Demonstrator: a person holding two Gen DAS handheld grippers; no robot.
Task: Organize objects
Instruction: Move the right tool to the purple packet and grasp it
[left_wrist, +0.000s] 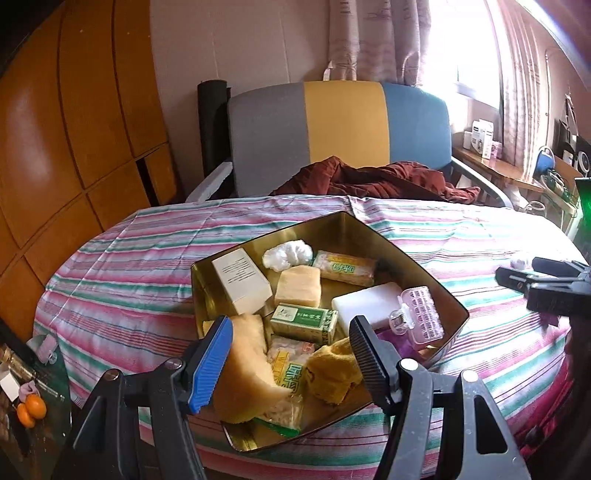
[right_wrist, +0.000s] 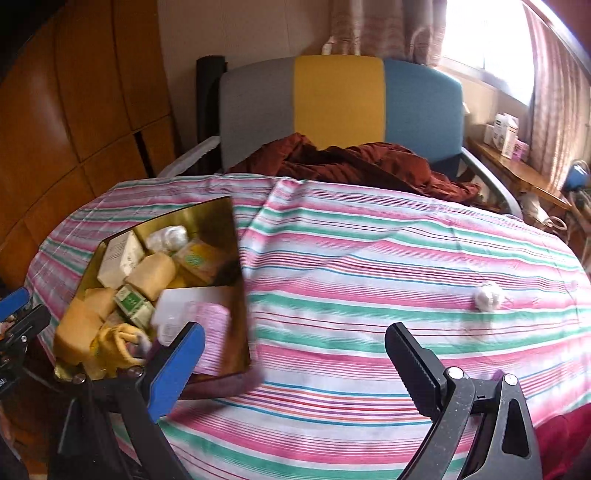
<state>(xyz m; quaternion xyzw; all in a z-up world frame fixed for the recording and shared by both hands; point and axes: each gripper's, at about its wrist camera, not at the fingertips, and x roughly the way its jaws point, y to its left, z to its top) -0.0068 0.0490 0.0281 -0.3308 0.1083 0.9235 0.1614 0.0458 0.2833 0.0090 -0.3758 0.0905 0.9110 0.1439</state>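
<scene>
One gold tin (left_wrist: 439, 291) on the striped cloth (left_wrist: 147, 258), left of centre, open at the top. Inside, counted from the left wrist view: one white box (left_wrist: 242, 280), one white wad (left_wrist: 286, 253), two tan blocks (left_wrist: 298, 285), one green carton (left_wrist: 304, 321), one white bar (left_wrist: 364, 304), one pink clip (left_wrist: 421, 314), one yellow cloth (left_wrist: 332, 373), two printed packets (left_wrist: 345, 268). Lower packet half buried; near tin rim cut off behind the fingers.

Left gripper (left_wrist: 291, 363) poised over the near end of the tin, jaws apart, nothing pinched between them. Right gripper (right_wrist: 295, 363) above bare cloth beside the tin, jaws wide, empty.

One loose white ball (right_wrist: 487, 295) alone on the cloth, well right of the tin. Clear only in the right wrist view; in the left view a pale speck by the other claw's tips. Tin contents smeared by blur in the right view. Two oranges (left_wrist: 31, 410) seen only at the lower left edge of the left view. One three-colour chair (right_wrist: 340, 103) with red fabric (right_wrist: 369, 162) behind, in both.
</scene>
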